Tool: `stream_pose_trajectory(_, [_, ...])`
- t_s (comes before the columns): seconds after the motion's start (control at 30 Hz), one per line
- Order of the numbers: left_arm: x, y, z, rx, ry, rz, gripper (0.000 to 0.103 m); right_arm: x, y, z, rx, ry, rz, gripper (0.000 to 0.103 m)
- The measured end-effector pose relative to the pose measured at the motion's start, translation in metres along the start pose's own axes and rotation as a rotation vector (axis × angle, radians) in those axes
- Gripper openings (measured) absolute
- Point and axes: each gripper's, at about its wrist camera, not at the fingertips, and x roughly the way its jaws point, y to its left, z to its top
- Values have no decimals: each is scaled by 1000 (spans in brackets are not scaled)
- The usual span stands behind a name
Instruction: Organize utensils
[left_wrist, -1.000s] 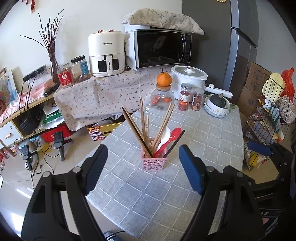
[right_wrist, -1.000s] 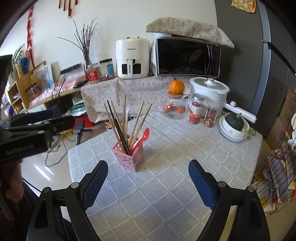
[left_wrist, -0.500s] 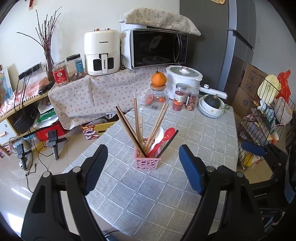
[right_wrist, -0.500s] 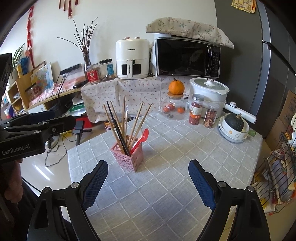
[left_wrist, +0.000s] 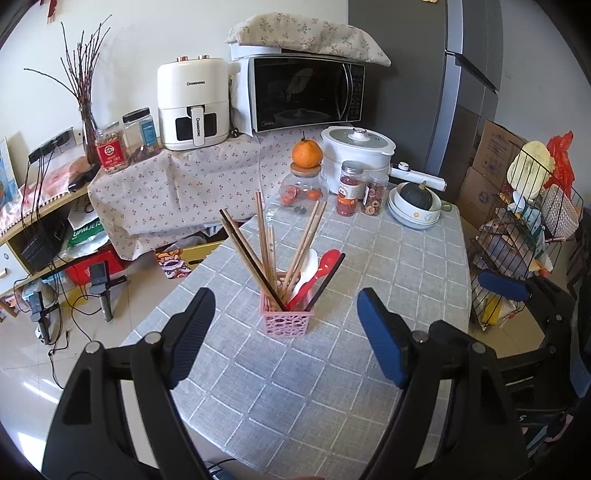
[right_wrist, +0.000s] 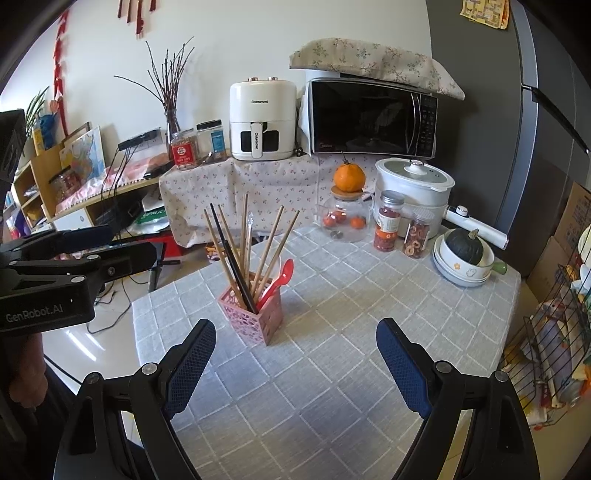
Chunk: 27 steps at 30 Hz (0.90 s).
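Observation:
A pink perforated utensil holder stands on the grey checked tablecloth. It holds several wooden chopsticks, black chopsticks, a red spoon and a white spoon. My left gripper is open and empty, held back from the holder with the holder between its fingers in view. My right gripper is open and empty, in front of the holder. The left gripper also shows at the left of the right wrist view.
At the table's far end stand a glass jar with an orange on top, two spice jars, a white cooker and stacked bowls with a squash. A wire rack stands to the right.
The left gripper has drawn back and up from the holder, which now looks smaller and lower in its view. The right gripper has barely moved. Both stay open.

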Motion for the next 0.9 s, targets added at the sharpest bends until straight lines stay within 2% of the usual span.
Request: stream_pose_trajectory(0.9, [10, -2, -5, 8, 59, -2, 79, -8, 2, 2, -14, -16, -8, 90])
